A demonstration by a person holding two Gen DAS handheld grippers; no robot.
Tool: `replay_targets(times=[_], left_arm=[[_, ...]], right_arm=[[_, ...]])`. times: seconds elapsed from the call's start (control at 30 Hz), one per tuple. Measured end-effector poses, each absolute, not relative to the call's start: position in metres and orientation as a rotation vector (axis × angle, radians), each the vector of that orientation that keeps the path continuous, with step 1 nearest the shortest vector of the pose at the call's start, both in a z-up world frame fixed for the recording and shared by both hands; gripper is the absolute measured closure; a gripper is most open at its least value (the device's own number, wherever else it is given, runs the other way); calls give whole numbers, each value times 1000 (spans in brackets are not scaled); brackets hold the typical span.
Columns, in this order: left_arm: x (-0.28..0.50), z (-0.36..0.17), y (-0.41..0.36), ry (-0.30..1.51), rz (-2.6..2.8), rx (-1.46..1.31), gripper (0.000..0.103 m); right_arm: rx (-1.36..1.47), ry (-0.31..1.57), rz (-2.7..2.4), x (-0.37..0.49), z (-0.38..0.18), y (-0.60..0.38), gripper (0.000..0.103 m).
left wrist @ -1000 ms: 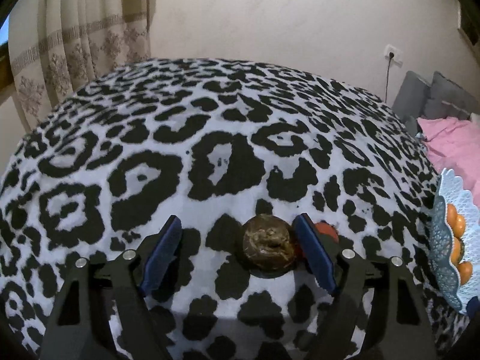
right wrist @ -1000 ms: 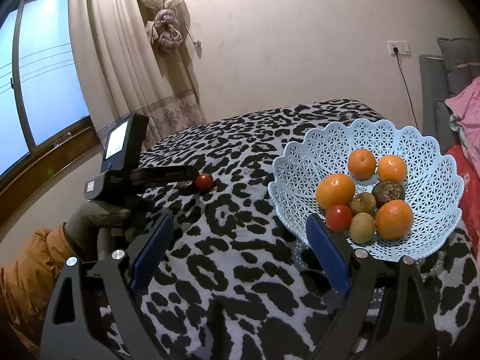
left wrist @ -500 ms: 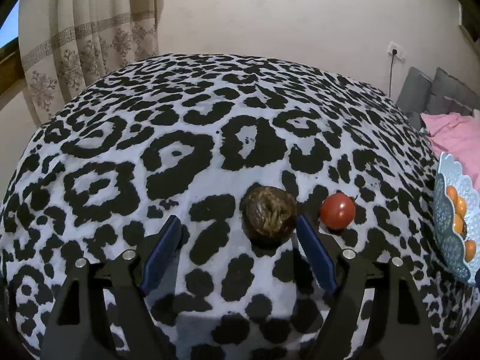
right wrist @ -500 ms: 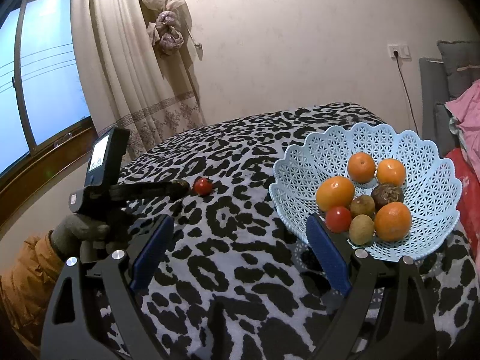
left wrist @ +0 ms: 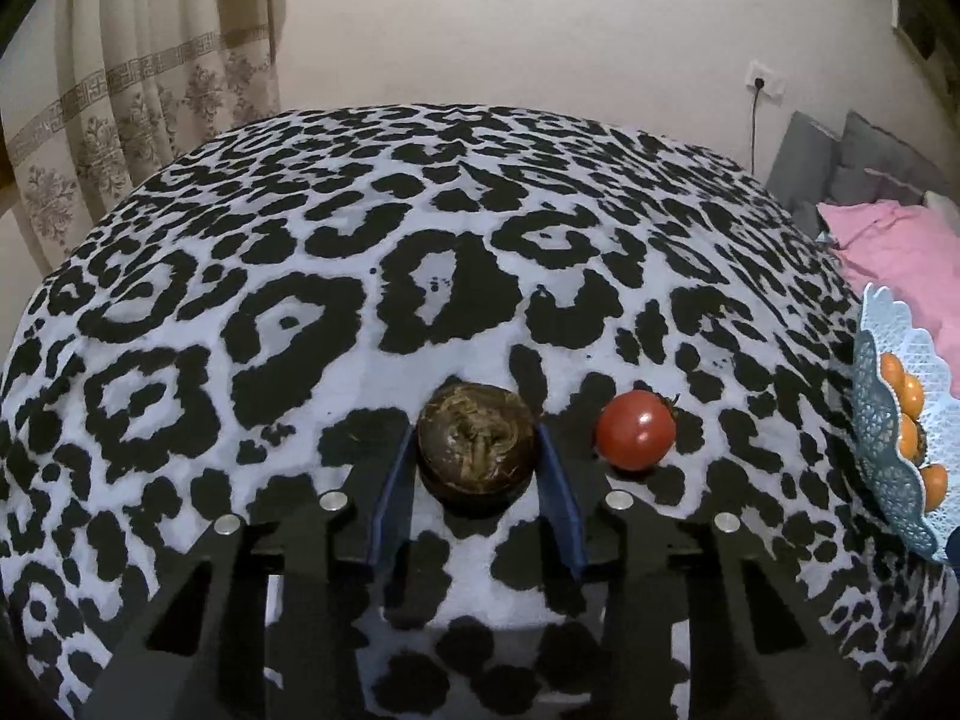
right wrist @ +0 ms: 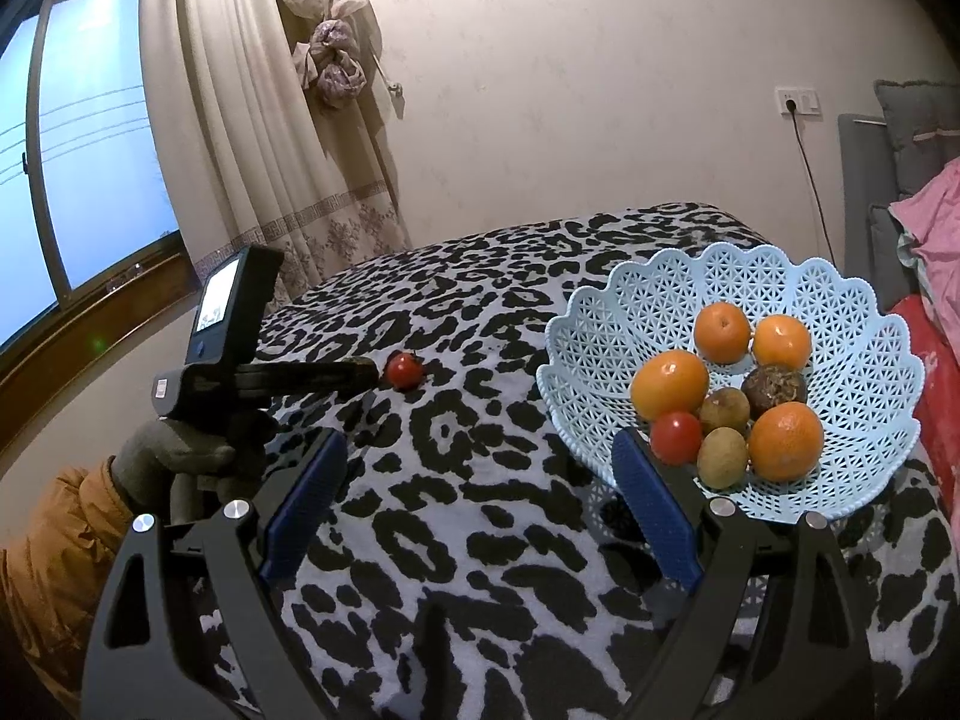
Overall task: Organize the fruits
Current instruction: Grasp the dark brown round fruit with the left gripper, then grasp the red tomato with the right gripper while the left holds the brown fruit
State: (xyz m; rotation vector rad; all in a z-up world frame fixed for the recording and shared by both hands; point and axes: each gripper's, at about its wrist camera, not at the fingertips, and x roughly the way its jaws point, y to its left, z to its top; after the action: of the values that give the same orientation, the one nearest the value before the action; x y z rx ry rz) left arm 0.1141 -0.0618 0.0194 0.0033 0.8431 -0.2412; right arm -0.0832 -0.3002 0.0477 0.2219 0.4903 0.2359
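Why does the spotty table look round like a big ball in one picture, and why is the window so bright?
Left wrist view: the fisheye lens bends the flat leopard-print tablecloth into a dome, and the corners go black. Right wrist view: daylight makes the window glow pale blue, washed out, while the room is dimmer; a small glint shines on the round red tomato.

A dark brown, wrinkly round fruit (left wrist: 477, 450) sits on the leopard-print cloth, with a shiny red tomato (left wrist: 635, 430) just to its right, not touching. Well off to the right, the pale blue lattice plastic basket (right wrist: 864, 324) holds oranges, another tomato and small brown fruits.
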Motion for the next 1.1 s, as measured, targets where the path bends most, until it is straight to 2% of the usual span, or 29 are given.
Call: replay_targets(times=[0.23,0.5,0.77,0.9,1.1], left_arm=[[112,27,-38,807,-268,-120,61],[101,40,-20,724,-197,-136,61],[95,49,-10,676,-151,-144,61],[97,47,-4,684,-138,-165,61],[101,46,6,692,-108,-206,61]], right_arm=[[201,505,217,-80,46,-296,12],[112,492,176,-82,64,-274,12],[0,565,251,-39,66,-221,13],[-52,627,250,-7,57,-198,26],[2,720,239,41,42,-192,35]])
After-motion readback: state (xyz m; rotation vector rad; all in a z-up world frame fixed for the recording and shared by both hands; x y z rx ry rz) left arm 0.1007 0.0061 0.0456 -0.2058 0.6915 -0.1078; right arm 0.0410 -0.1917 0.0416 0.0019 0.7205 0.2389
